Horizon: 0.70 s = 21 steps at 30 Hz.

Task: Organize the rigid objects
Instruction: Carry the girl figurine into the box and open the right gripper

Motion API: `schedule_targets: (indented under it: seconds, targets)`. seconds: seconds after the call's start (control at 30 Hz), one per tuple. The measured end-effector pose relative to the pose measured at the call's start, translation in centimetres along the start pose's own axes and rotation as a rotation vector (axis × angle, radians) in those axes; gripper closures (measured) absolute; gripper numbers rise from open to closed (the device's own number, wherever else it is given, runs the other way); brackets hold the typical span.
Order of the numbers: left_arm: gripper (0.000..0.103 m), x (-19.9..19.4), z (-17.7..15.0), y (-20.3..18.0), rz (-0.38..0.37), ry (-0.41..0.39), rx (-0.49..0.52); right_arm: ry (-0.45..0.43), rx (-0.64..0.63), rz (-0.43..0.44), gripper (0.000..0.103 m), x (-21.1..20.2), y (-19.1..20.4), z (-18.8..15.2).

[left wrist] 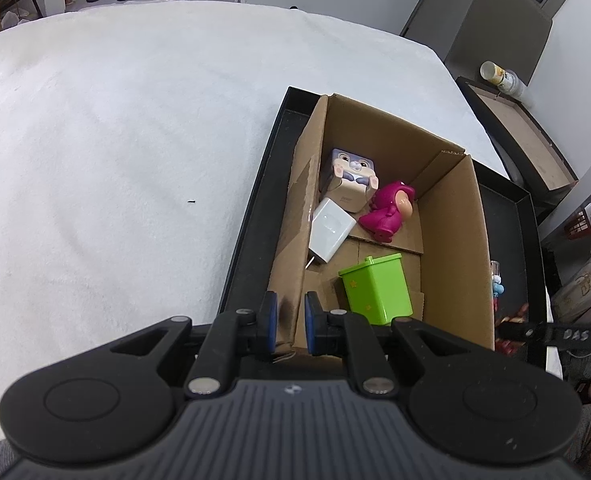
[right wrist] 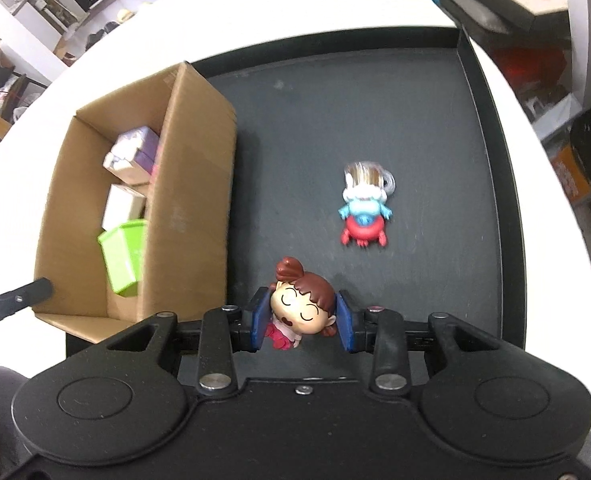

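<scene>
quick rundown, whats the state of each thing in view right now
left gripper: shut on the cardboard box wall
right gripper: shut on the brown-haired figurine
cardboard box: open, upright in the black tray
black tray: on the white table
brown-haired figurine: gripped by the head
blue and red figurine: loose on the tray
green bin: upright, lidded, in box
pink figurine: lying in box

left tool nearly closed on a thin wall; right tool clamped, both angled steeply down.

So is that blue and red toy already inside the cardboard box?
No, the blue and red toy lies on the black tray, outside the cardboard box.
</scene>
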<state>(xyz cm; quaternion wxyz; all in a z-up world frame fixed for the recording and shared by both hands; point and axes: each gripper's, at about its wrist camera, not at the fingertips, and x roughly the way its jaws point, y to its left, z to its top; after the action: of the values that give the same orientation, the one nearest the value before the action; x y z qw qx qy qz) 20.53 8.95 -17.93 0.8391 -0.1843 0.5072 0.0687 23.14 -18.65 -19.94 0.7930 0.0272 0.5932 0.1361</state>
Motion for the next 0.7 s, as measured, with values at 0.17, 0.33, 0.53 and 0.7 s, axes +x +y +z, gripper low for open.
schedule_targets:
  seconds: [0.17,0.33,0.53,0.7]
  targets:
    - [0.090,0.1,-0.1,-0.1,0.010,-0.010,0.008,-0.042,-0.016,0.009,0.068,-2.1,0.8,1.0]
    - [0.091,0.0,-0.2,0.0,0.005,-0.016,0.006,-0.081,-0.034,0.023,0.068,-3.7,1.7,1.8]
    - [0.092,-0.1,-0.2,0.1,0.000,-0.016,0.009,-0.103,-0.054,0.034,0.068,-4.3,3.1,3.2]
    - [0.094,-0.2,-0.2,0.2,-0.010,-0.019,0.004,-0.118,-0.072,0.048,0.068,-4.5,4.3,4.1]
